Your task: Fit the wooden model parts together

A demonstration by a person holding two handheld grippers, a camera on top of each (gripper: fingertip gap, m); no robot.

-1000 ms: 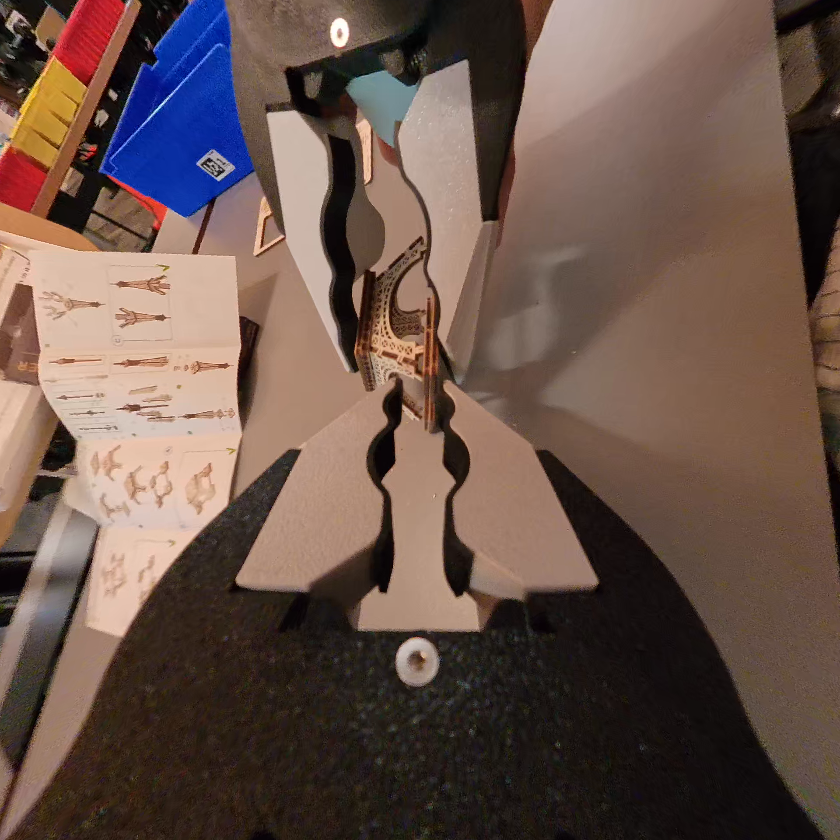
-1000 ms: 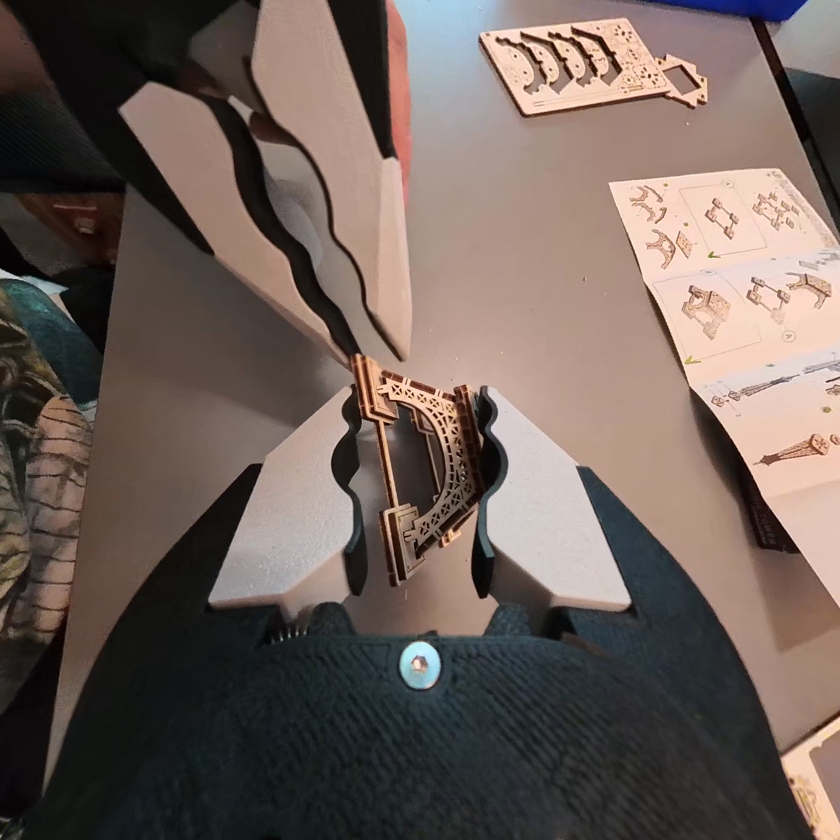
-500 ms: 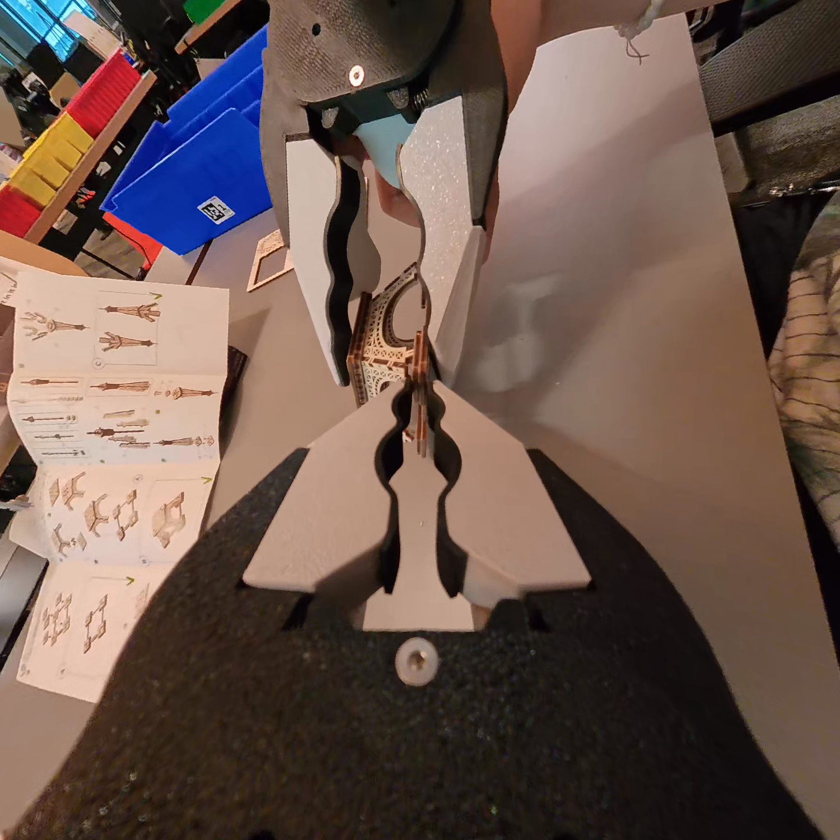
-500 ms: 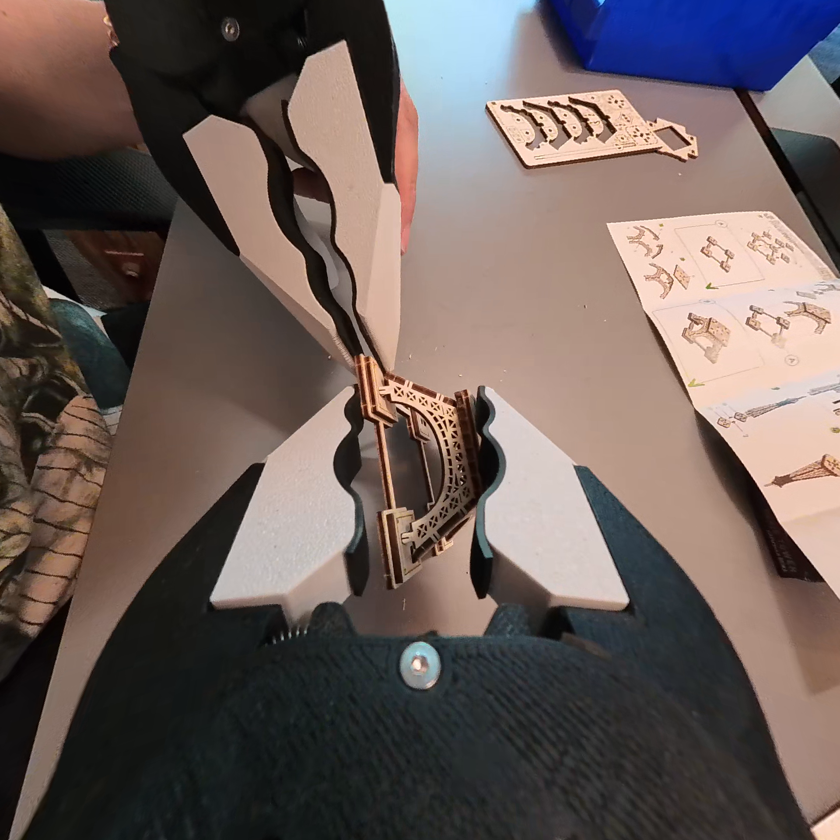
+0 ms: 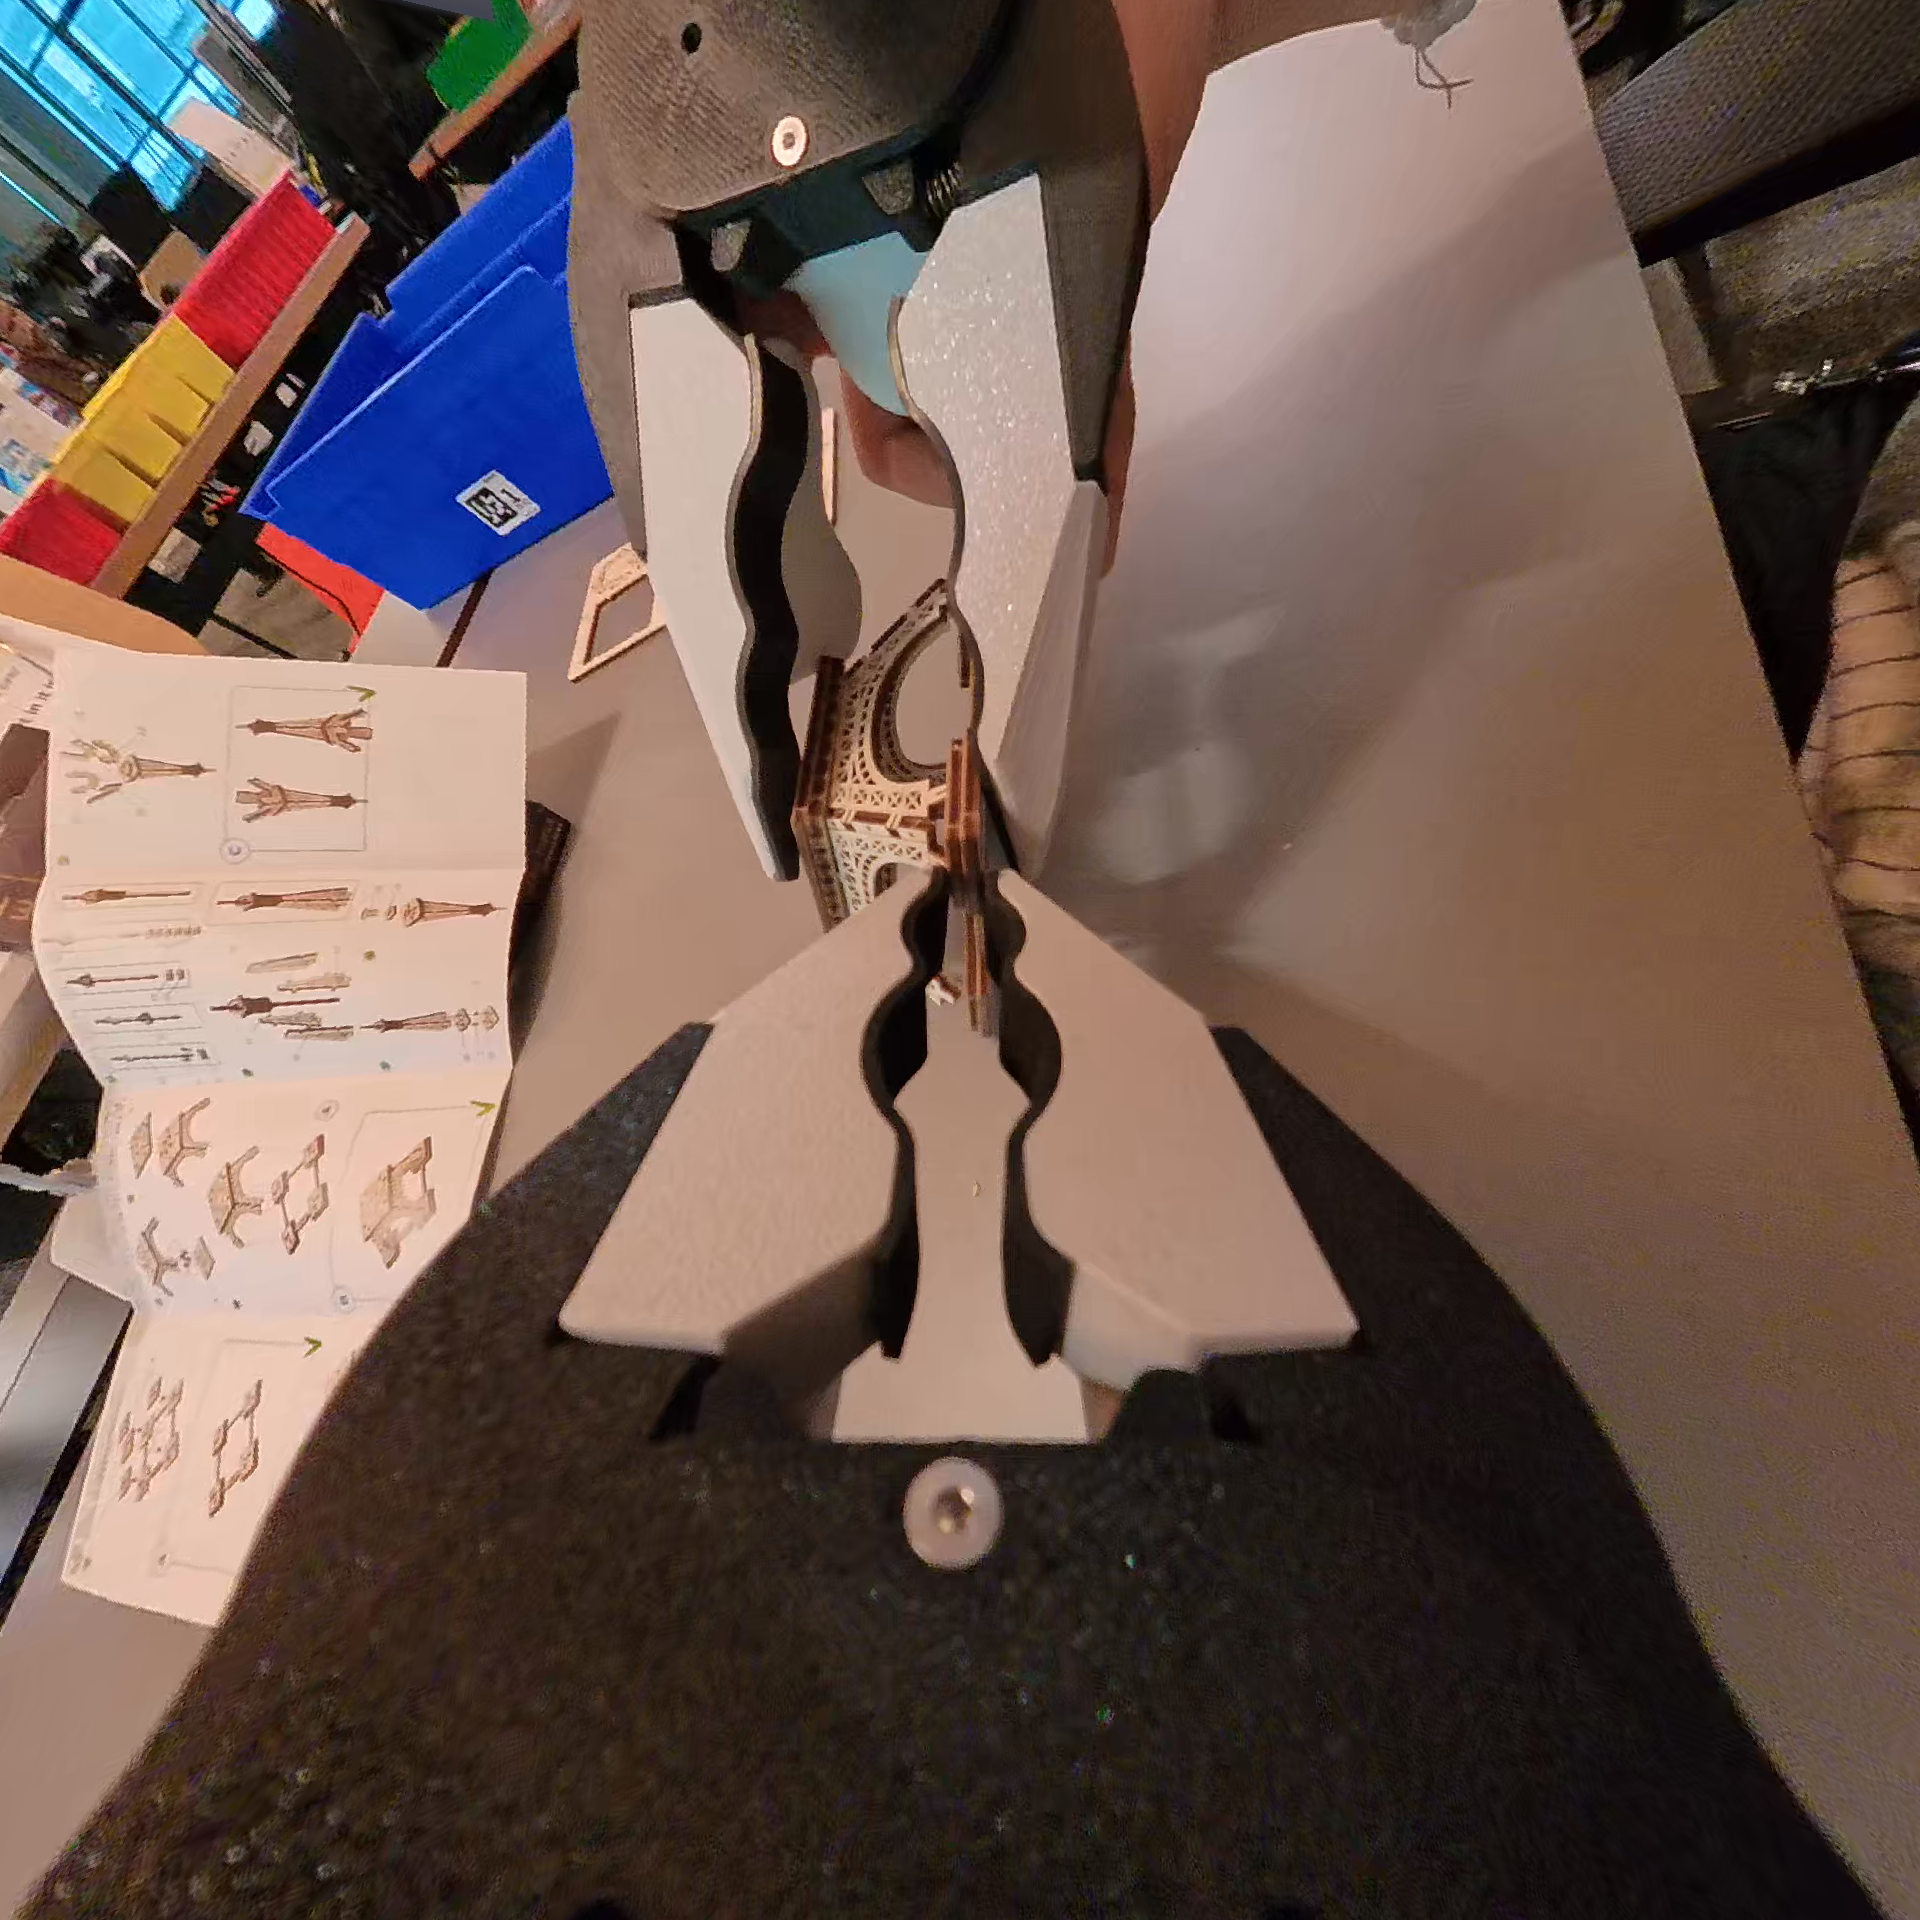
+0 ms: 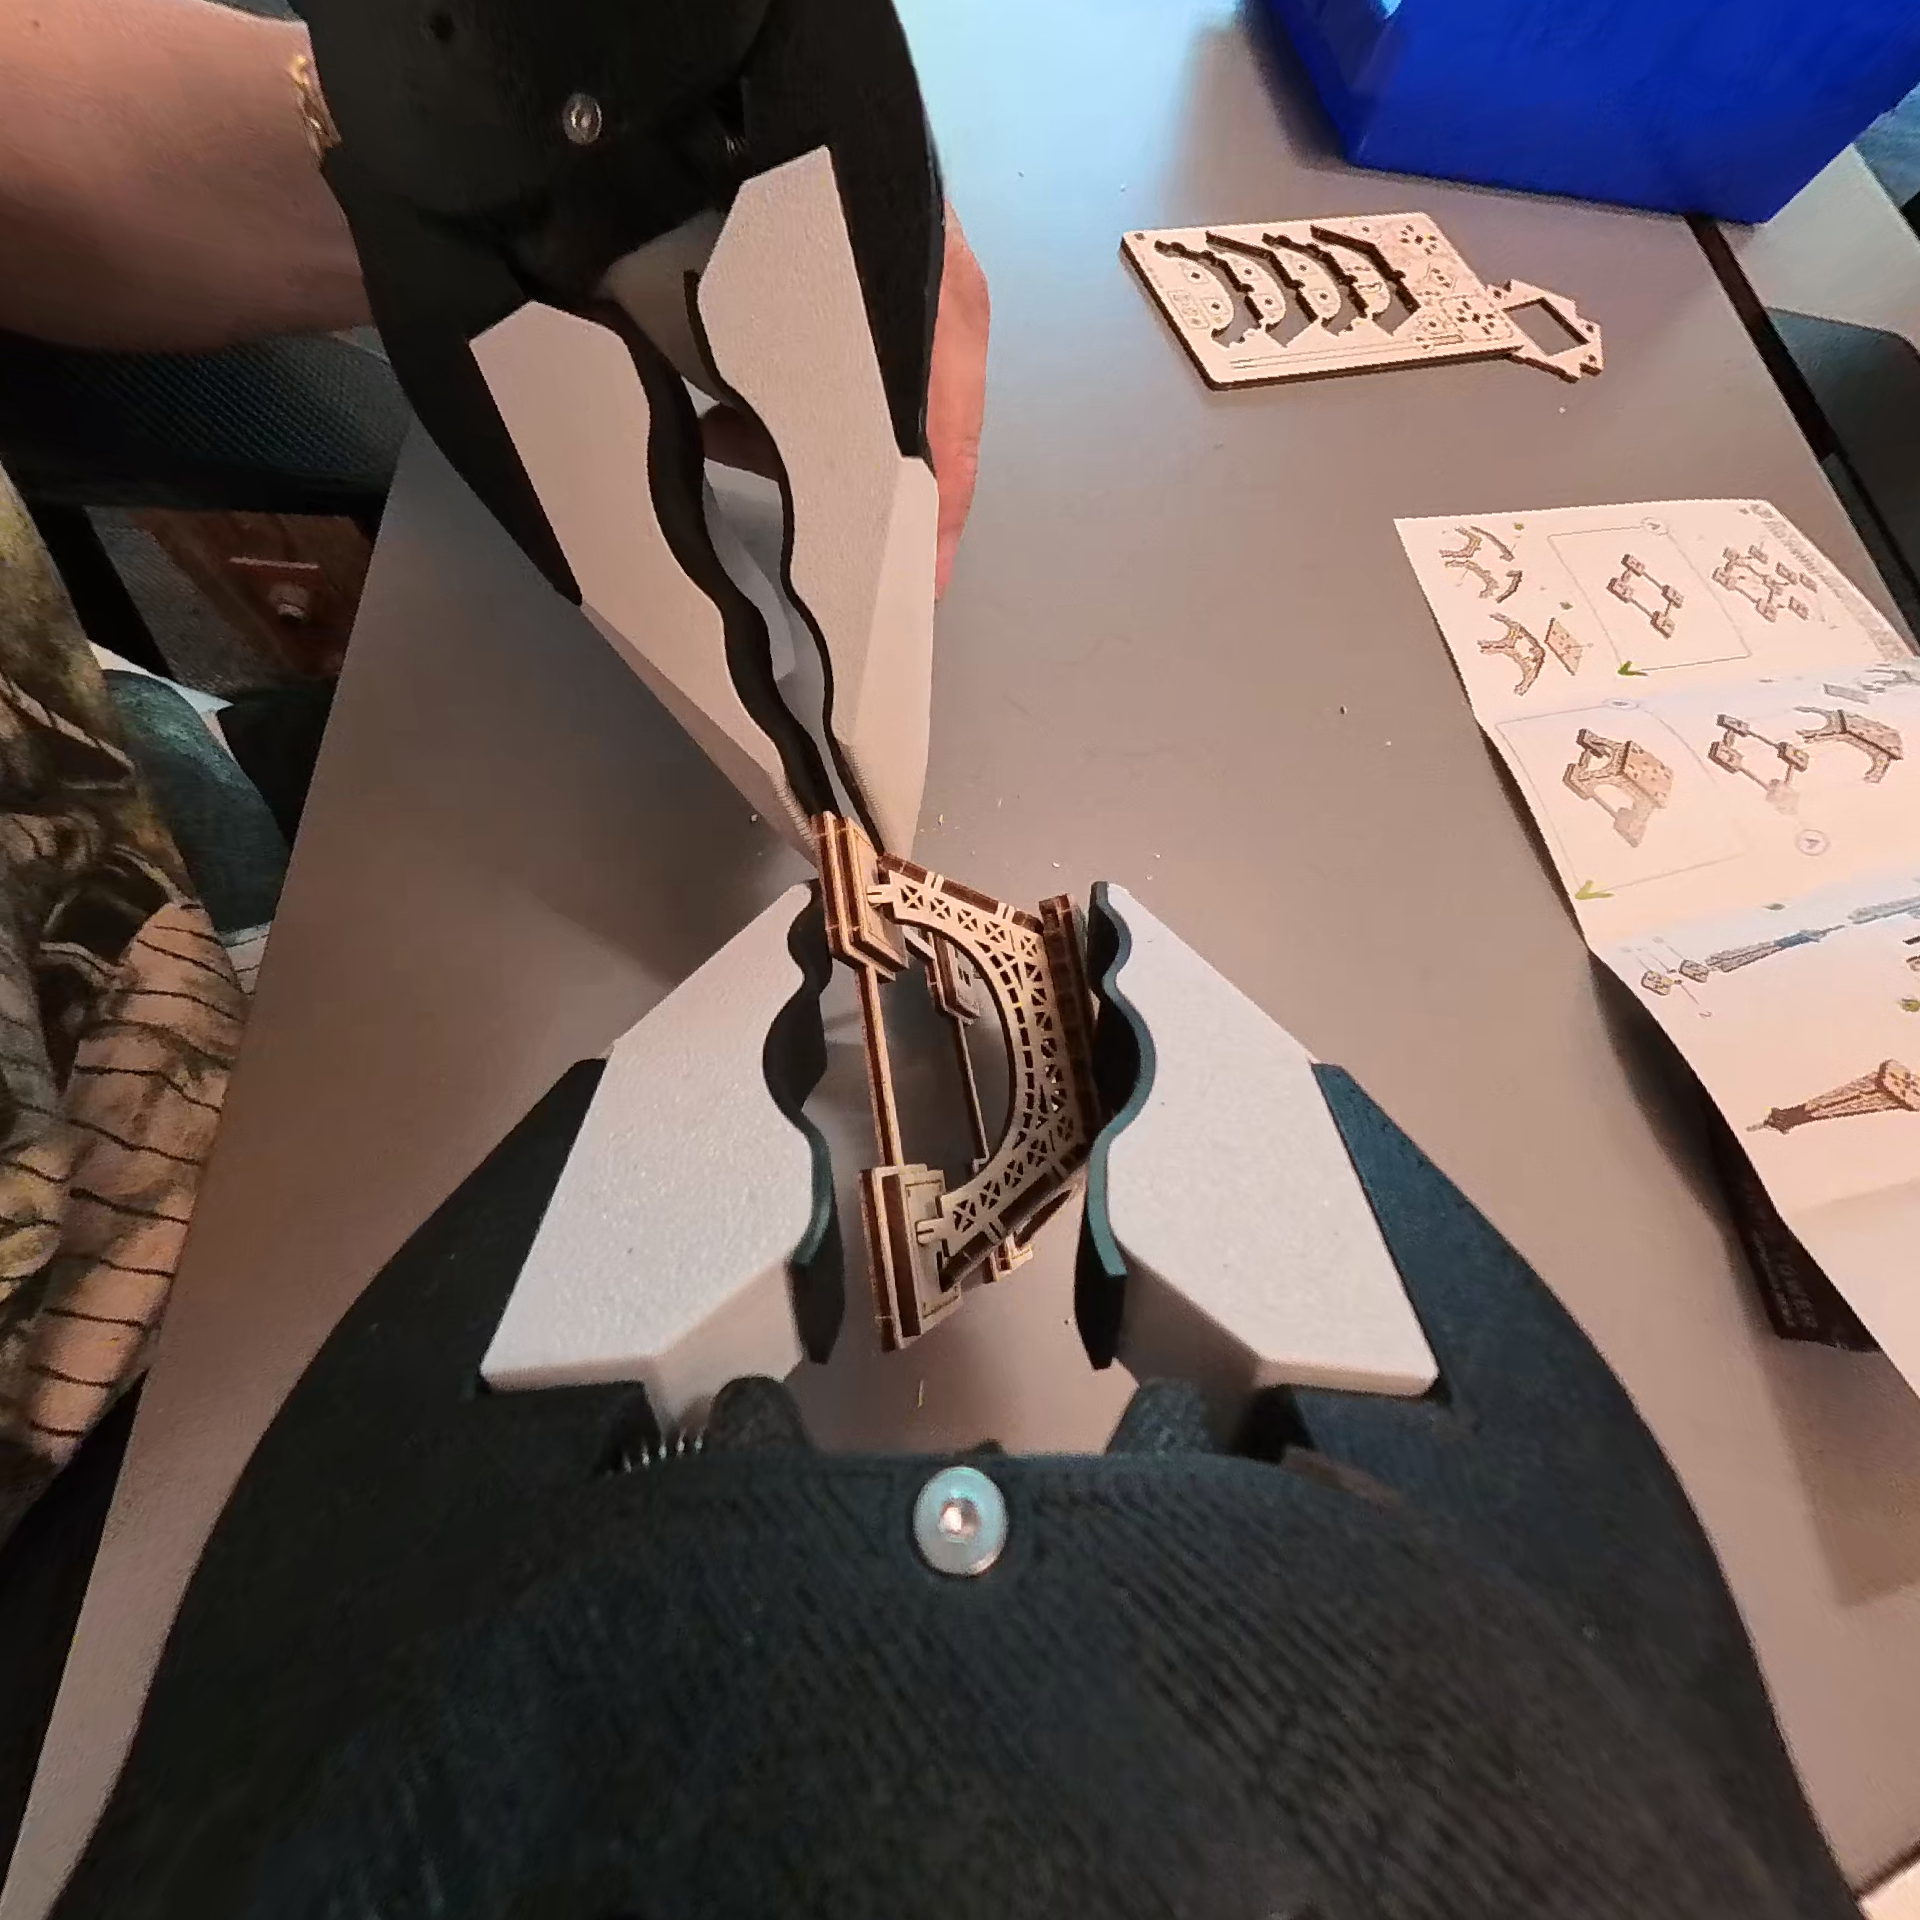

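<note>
A light wooden lattice arch model (image 6: 1023, 1081) sits between the fingers of my right gripper (image 6: 954, 904), which is shut on it above the grey table (image 6: 1195, 623). My left gripper (image 6: 844, 826) comes in from above and is shut on a thin flat wooden part at the model's far left corner. In the left wrist view, my left gripper (image 5: 958, 904) pinches that thin part (image 5: 971, 935) edge-on, set against the model (image 5: 883, 790). There my right gripper (image 5: 899, 842) reaches in from the top. A hand shows behind each gripper.
A folded instruction sheet (image 6: 1714, 779) lies on the table, also in the left wrist view (image 5: 281, 935). A wooden parts sheet (image 6: 1351, 301) lies farther back. Blue bins (image 5: 436, 447) stand at the table's far end. A person's patterned clothing (image 6: 94, 1039) is at the table edge.
My left gripper has closed in until its tips meet the model's corner. Both grippers keep their hold. Both views now show more of the table's far end.
</note>
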